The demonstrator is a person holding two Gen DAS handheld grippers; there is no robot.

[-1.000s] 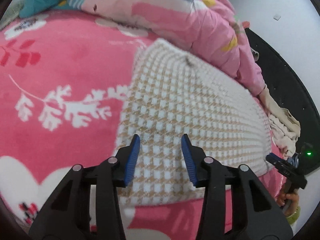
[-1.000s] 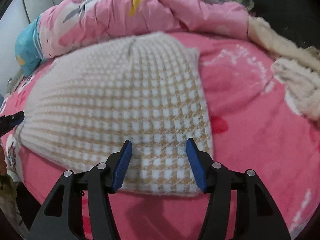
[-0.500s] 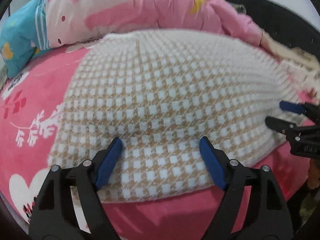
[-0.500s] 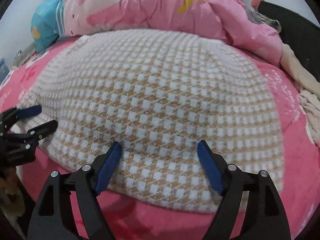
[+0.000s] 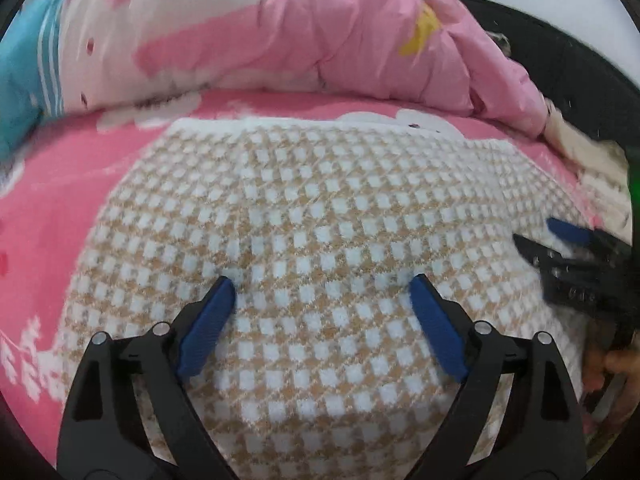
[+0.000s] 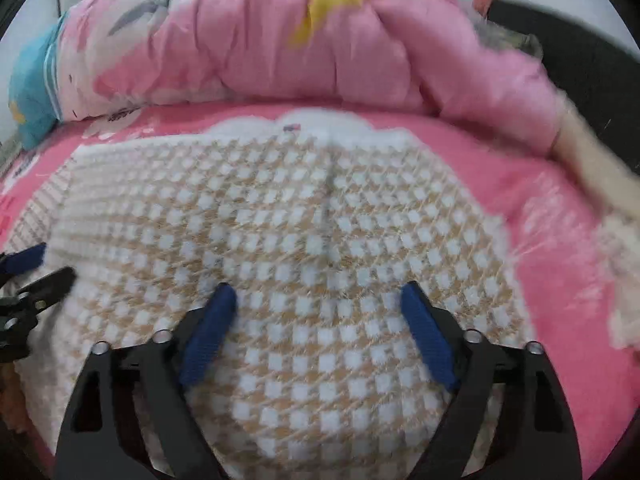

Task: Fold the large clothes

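Note:
A white and tan houndstooth knit garment (image 5: 320, 216) lies folded flat on a pink bed cover (image 5: 60, 184); it also fills the right wrist view (image 6: 304, 216). My left gripper (image 5: 322, 292) is open wide and empty, hovering over the garment's near part. My right gripper (image 6: 316, 300) is open wide and empty over the garment's near part too. The right gripper also shows at the right edge of the left wrist view (image 5: 560, 240), and the left gripper at the left edge of the right wrist view (image 6: 36, 268).
A rumpled pink quilt (image 5: 320, 32) with a blue end (image 5: 20, 60) lies along the back of the bed; it shows in the right wrist view (image 6: 280, 40). Cream fluffy clothes (image 6: 600, 184) lie at the right, next to a dark surface (image 5: 580, 92).
Both grippers opened wider and shifted toward the middle of the garment's near edge. The garment's far edge now sits nearer, with pink cover showing beyond it.

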